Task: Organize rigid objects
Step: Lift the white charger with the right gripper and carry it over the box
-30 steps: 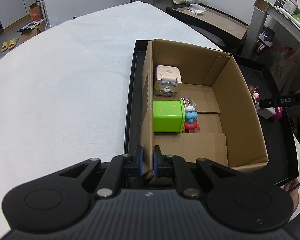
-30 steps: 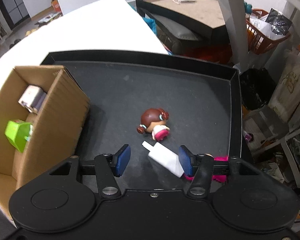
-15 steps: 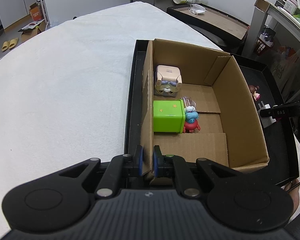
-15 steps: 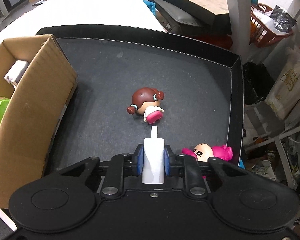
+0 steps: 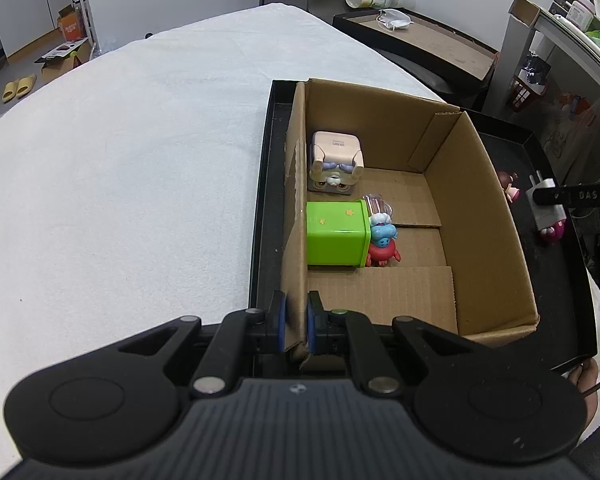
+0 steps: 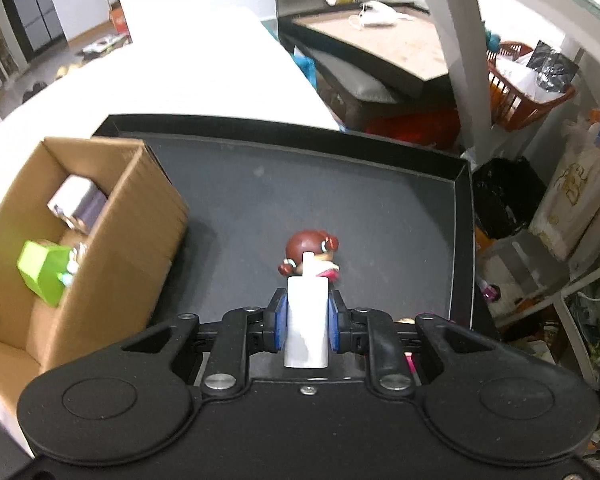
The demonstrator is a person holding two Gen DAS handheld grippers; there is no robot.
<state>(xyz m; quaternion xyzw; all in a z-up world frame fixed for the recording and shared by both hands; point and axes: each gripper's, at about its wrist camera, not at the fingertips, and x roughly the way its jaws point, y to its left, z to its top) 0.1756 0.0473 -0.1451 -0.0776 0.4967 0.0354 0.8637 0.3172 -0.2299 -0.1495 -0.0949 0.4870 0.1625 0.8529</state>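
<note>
Step in hand: right gripper (image 6: 303, 322) carries white charger (image 6: 305, 322), jaws clamped on its sides, prong forward, raised above black tray (image 6: 462, 196).

Left gripper (image 5: 296, 322): jaws clamped on near corner wall of cardboard box (image 5: 476, 208), steadying it.

Next move likely: swing charger left over box wall, lower onto bare floor, release.

Box holds: green cube (image 5: 336, 236), boxy beige-grey figure (image 5: 335, 162), small blue-and-red figure (image 5: 382, 242).

Tray holds: brown-haired doll (image 6: 310, 252), lying loose; pink-haired doll (image 5: 553, 232), mostly hidden.

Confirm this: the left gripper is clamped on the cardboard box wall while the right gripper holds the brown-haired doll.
Not quite. The right gripper holds the white charger plug, not the brown-haired doll, which lies on the black tray in the right wrist view. The left gripper does clamp the cardboard box wall.
</note>
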